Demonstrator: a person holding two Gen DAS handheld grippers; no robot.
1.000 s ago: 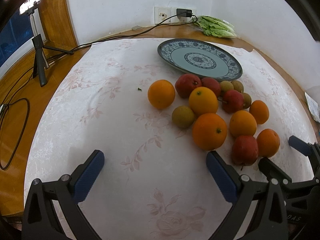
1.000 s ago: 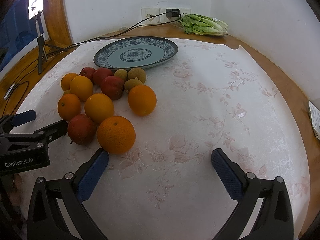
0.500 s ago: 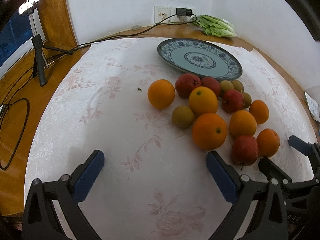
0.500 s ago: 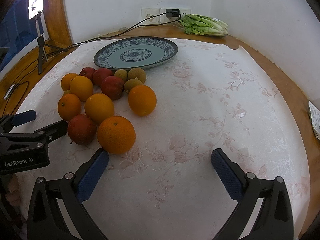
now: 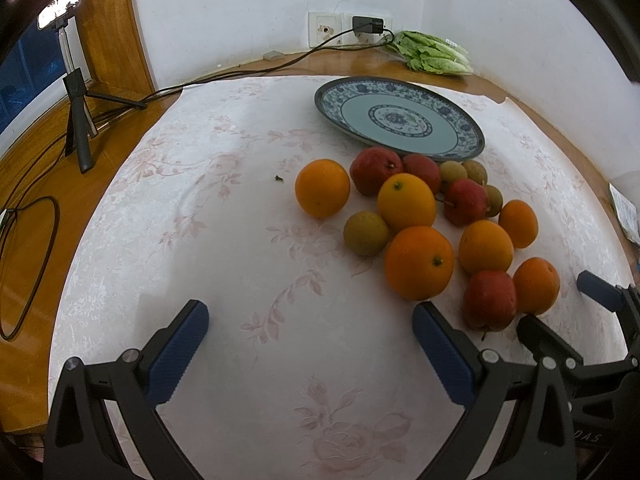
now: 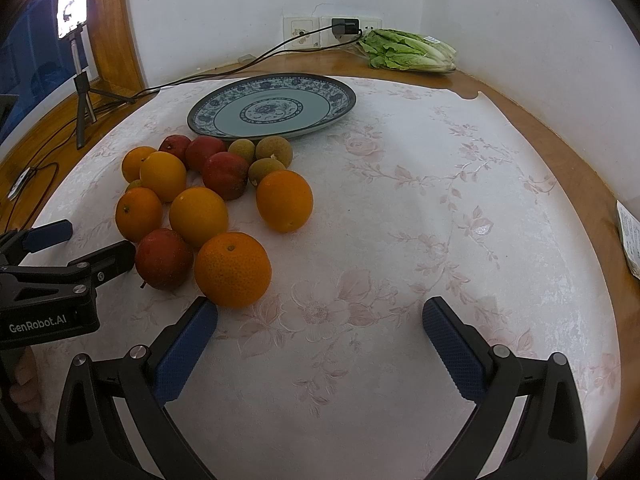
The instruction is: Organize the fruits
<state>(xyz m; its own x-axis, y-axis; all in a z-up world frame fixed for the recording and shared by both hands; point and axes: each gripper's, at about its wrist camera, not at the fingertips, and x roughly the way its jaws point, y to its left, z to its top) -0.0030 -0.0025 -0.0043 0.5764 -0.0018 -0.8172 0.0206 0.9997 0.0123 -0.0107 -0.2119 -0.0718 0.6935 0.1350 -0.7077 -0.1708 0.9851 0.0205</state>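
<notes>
A pile of fruit lies on the white flowered tablecloth: several oranges (image 5: 419, 262) (image 6: 232, 269), red apples (image 5: 489, 299) (image 6: 163, 258) and small brown longans (image 5: 365, 233) (image 6: 273, 151). An empty blue patterned plate (image 5: 400, 120) (image 6: 272, 106) sits just behind the pile. My left gripper (image 5: 310, 344) is open and empty, left of the pile's near edge. My right gripper (image 6: 320, 340) is open and empty, right of the nearest orange. Each gripper shows in the other's view, the right one (image 5: 560, 320) and the left one (image 6: 76, 252).
A lettuce head (image 5: 434, 52) (image 6: 408, 54) lies at the back by the wall sockets. A black cable (image 5: 240, 74) runs to a tripod with a phone (image 5: 78, 120) at the left. A paper (image 6: 630, 240) lies at the table's right edge.
</notes>
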